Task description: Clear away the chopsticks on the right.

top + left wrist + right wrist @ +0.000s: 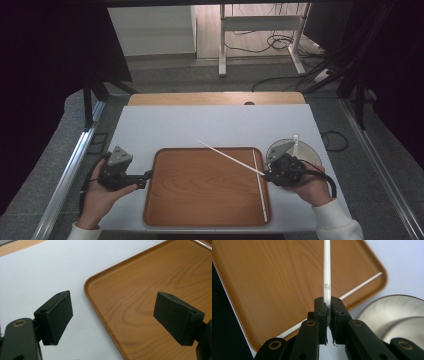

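While pinched near one end between the pressed-together pads of the right claw (266,175), a white chopstick (227,157) slants up and away over the wooden tray (200,210), tip toward the tray's far left and clear of the wood; seen from the right gripper view as a pale rod (327,277) running straight out from the black jaws, small grey mark just above the grip. Already lying flat in the tray along its right rim, a second chopstick (259,185), so likely mid-way through setting the pair down side by side. Resting at the tray's left edge, the left claw (143,179), jaws spread wide with nothing between them; one pad (56,315) over the white tabletop (150,125), the other over the tray's corner; possibly there to steady the tray, though not gripping it. Just beyond the right hand, a round metal dish (305,150) with some white piece standing in it, too small to name.

Next, by this reading: swing the held stick parallel to the one lying down, lower until level with the wood just beside it, then ease the pads apart; worth watching that the long free end does not catch the rim or knock the laid stick askew.
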### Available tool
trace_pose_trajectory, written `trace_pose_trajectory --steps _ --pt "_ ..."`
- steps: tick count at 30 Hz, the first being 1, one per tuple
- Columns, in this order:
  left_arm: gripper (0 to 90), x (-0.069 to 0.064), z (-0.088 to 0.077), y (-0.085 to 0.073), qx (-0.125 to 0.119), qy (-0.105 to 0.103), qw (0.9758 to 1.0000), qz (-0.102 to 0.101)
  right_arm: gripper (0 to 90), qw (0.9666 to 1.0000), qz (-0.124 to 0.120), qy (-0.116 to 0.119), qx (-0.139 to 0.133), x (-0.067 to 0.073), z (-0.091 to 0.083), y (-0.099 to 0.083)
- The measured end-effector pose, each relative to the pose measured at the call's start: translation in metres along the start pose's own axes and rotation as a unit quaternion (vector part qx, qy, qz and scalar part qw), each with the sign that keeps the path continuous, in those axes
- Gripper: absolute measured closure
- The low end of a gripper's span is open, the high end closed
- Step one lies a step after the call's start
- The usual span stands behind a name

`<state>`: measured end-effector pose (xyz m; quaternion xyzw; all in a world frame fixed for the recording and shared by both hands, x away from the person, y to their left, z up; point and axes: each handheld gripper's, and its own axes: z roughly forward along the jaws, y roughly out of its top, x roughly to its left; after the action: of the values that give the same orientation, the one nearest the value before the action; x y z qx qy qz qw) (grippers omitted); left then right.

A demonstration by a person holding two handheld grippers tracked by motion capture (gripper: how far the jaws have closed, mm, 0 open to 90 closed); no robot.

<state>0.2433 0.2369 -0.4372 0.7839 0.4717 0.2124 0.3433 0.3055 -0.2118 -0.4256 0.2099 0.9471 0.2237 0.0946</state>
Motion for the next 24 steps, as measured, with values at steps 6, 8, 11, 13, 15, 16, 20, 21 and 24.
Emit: trace_pose_trajectory --steps 6,8,11,13,15,16,20,21,24 --pt "15.1 0.0 0.001 0.0 0.001 -0.001 1.0 0.0 84.3 0.9997 -0.008 0.014 0.021 0.007 0.017 0.005" --pt "15.1 0.0 0.001 0.0 0.002 -0.001 1.0 0.0 84.4 0.9994 -0.01 0.018 0.029 0.009 0.023 0.006" --pt "15.1 0.0 0.001 -0.001 0.001 -0.001 1.0 -0.001 84.4 0.9988 -0.013 0.024 0.041 0.012 0.031 0.009" --pt "15.1 0.0 0.002 -0.001 0.002 -0.001 1.0 0.0 84.3 0.9985 -0.013 0.027 0.046 0.014 0.037 0.01" --pt "15.1 0.0 0.002 0.0 0.002 -0.001 1.0 0.0 84.3 0.9983 -0.01 0.029 0.05 0.016 0.041 0.012" --pt "15.1 0.0 0.001 0.0 0.001 -0.001 1.0 0.0 84.3 0.998 -0.009 0.031 0.054 0.017 0.043 0.012" --pt "15.1 0.0 0.001 -0.001 -0.001 0.0 1.0 -0.003 84.3 0.9973 -0.004 0.033 0.066 0.019 0.05 0.013" --pt "15.1 0.001 0.001 -0.001 0.0 0.0 1.0 -0.002 84.2 0.997 -0.001 0.033 0.069 0.02 0.051 0.012" --pt "15.1 0.001 0.0 -0.001 -0.001 0.0 1.0 -0.002 84.2 0.9964 0.005 0.035 0.077 0.02 0.055 0.011"
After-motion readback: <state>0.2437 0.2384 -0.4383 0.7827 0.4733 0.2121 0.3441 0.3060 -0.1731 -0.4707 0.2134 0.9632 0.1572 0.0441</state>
